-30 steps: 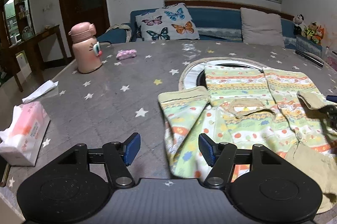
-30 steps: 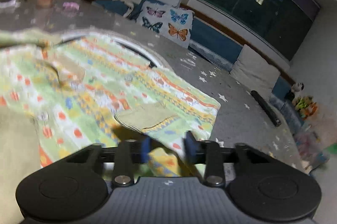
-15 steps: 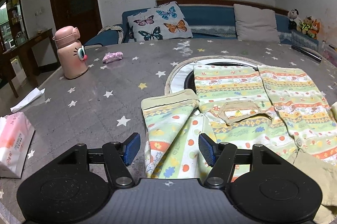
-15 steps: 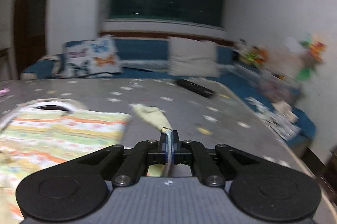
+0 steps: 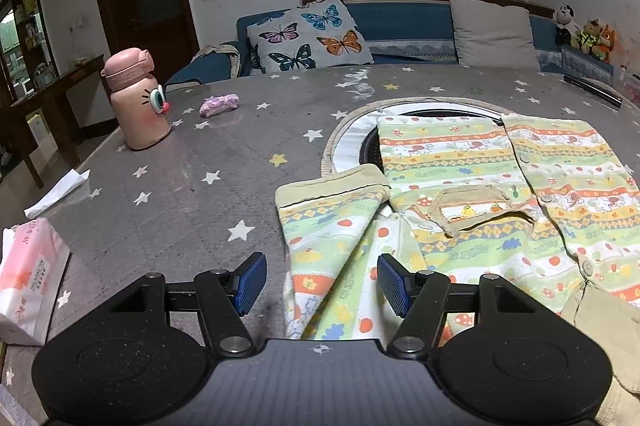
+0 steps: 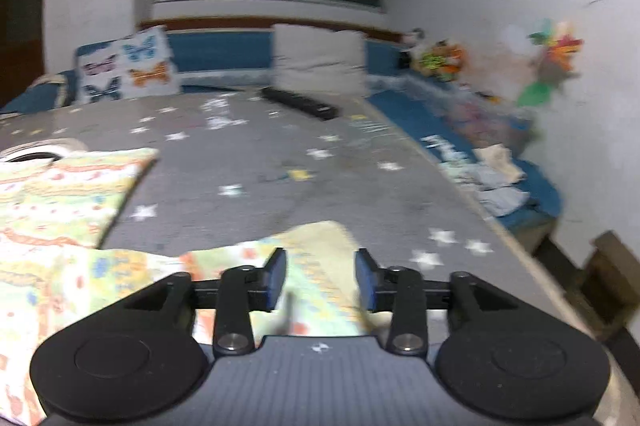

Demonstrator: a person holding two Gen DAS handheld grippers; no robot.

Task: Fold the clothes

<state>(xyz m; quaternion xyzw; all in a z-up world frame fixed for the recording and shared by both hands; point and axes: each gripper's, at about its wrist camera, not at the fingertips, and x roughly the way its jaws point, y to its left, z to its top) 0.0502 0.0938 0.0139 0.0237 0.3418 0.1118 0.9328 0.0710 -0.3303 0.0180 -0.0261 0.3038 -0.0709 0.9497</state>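
The left gripper (image 5: 318, 282) and right gripper (image 6: 321, 280) were both spread wide, holding nothing. The baby shirt (image 5: 460, 194) lay mostly flat, one sleeve (image 5: 332, 222) tucked inward.

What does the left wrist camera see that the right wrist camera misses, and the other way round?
Only the left wrist view shows the pink bottle, the tissue pack and the garment's left sleeve between open left tongs. Only the right wrist view shows the right sleeve between open right tongs, and folded cloths on the bench. Both show the patterned garment, the star table and the butterfly cushion.
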